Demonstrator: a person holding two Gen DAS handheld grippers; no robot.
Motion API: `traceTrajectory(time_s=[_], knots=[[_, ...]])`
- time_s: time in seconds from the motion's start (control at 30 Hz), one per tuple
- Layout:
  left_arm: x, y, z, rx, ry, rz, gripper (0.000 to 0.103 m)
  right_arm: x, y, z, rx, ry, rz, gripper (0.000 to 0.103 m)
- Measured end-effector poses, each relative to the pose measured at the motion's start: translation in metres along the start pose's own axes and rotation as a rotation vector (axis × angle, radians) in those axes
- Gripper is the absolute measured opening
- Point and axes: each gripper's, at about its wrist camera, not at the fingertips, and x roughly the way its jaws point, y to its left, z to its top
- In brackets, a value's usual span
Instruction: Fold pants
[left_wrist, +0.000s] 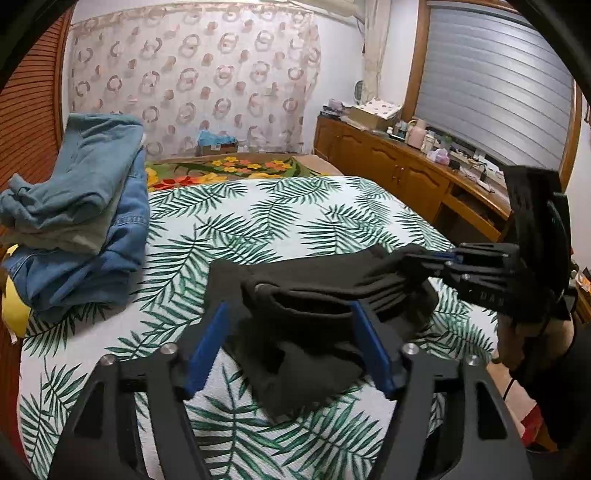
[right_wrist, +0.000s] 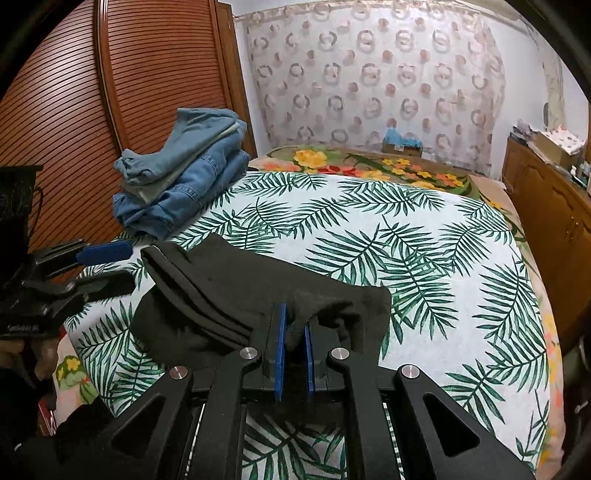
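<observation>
The black pants (left_wrist: 314, 295) lie folded in a thick bundle on the leaf-print bed cover (left_wrist: 258, 214). My left gripper (left_wrist: 288, 314) stands open around the bundle's near end, and its left blue pad (left_wrist: 205, 347) is clear of the cloth. From the right, my right gripper (left_wrist: 439, 258) comes in shut on the bundle's far corner. In the right wrist view the right gripper (right_wrist: 295, 339) pinches a fold of the black pants (right_wrist: 229, 284) between its blue pads. My left gripper (right_wrist: 118, 267) shows at the left edge, its jaws apart beside the layered edge.
A stack of folded jeans (left_wrist: 85, 221) (right_wrist: 184, 184) sits at the bed's far left, against a slatted wooden door (right_wrist: 74, 110). A floral blanket (left_wrist: 229, 170) lies beyond the cover. A wooden cabinet (left_wrist: 388, 166) with clutter runs along the right.
</observation>
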Motion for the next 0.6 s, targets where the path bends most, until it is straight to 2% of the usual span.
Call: traceTrajectory(time_s=[0.17,0.3,0.5,0.6], knots=[[0.002,0.009,-0.007,-0.018,0.01,0.019,0.071,0.007,-0.002,0.006,0.004,-0.01,-0.015,0.008],[0.009,0.013,-0.01,-0.028,0.029,0.019,0.071,0.01,-0.006,0.012,0.015,-0.006,-0.06,0.016],[0.016,0.012,-0.011,-0.016,0.042,0.015,0.071,-0.014,-0.016,0.007,0.057,-0.06,-0.051,0.026],[0.023,0.014,-0.009,-0.019,0.056,0.017,0.071,-0.02,-0.023,-0.001,0.072,-0.054,-0.021,0.027]])
